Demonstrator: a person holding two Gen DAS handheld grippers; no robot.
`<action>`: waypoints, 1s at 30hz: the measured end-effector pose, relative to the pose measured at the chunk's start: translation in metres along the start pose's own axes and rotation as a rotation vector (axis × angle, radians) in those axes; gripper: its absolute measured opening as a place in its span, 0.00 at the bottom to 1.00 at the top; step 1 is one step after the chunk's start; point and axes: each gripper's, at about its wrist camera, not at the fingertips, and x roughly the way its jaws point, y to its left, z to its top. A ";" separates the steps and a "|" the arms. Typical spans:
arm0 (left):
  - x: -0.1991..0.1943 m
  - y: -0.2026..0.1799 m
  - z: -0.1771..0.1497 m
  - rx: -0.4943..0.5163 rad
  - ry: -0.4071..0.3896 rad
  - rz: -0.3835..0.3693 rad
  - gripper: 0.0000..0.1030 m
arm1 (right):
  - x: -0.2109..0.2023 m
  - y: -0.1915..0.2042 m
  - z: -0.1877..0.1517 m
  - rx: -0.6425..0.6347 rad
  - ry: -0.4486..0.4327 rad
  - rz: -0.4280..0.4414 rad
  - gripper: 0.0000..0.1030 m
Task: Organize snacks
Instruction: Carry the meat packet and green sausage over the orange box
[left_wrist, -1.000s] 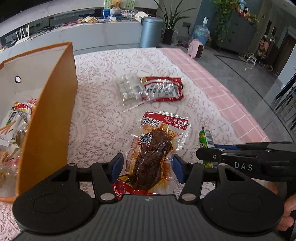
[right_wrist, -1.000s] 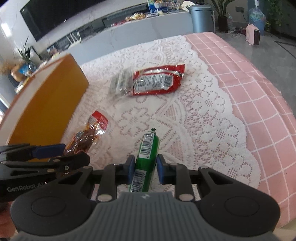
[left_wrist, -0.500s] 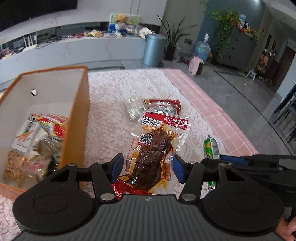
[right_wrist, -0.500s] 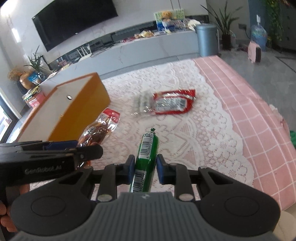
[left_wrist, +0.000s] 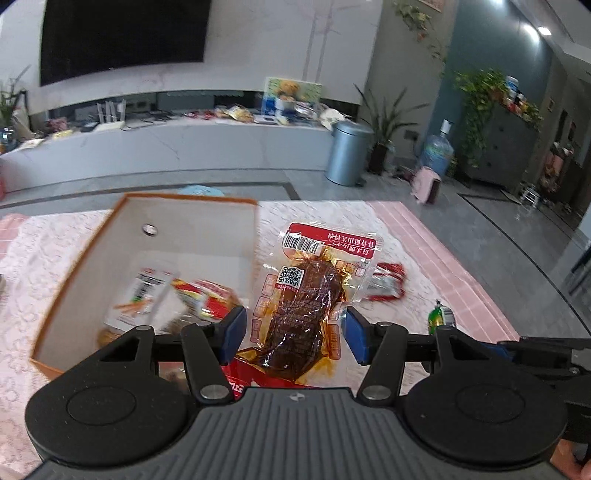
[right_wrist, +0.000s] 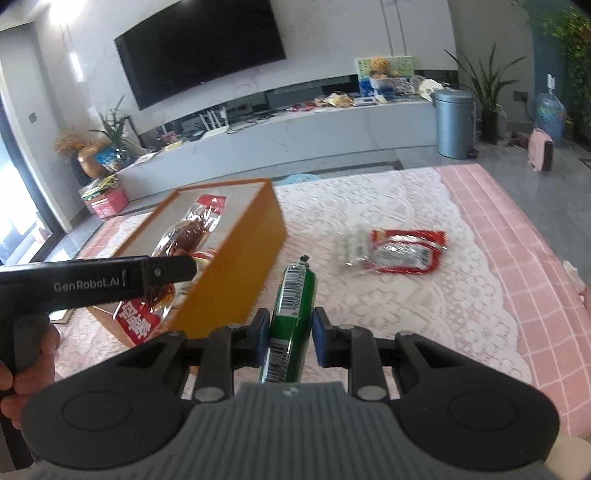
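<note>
Two grippers aloft over a table with a white lace cloth (right_wrist: 424, 295): left gripper (left_wrist: 293, 330), blue pads clamped on a clear vacuum pouch of dark braised meat with red label (left_wrist: 303, 306), held above the rim of the orange cardboard box with white inside (left_wrist: 192, 236). Right gripper (right_wrist: 290, 338), narrow, gripping a green foil sausage stick with barcode (right_wrist: 293, 295) beside the box's orange wall. On the cloth beyond, well apart, a red-and-clear snack packet (right_wrist: 399, 251); inside the box, more blurred snack packs (left_wrist: 173, 295).

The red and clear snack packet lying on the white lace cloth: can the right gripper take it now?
Probably not: the right gripper is shut on a green sausage stick, though the red packet lies uncovered.
</note>
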 end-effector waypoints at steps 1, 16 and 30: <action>-0.002 0.006 0.002 -0.007 -0.005 0.011 0.63 | 0.001 0.005 0.001 -0.005 -0.001 0.007 0.21; -0.002 0.069 0.026 -0.033 0.018 0.062 0.63 | 0.049 0.082 0.029 -0.101 0.048 0.138 0.21; 0.056 0.135 0.040 -0.037 0.174 0.075 0.63 | 0.124 0.145 0.055 -0.342 0.119 0.128 0.21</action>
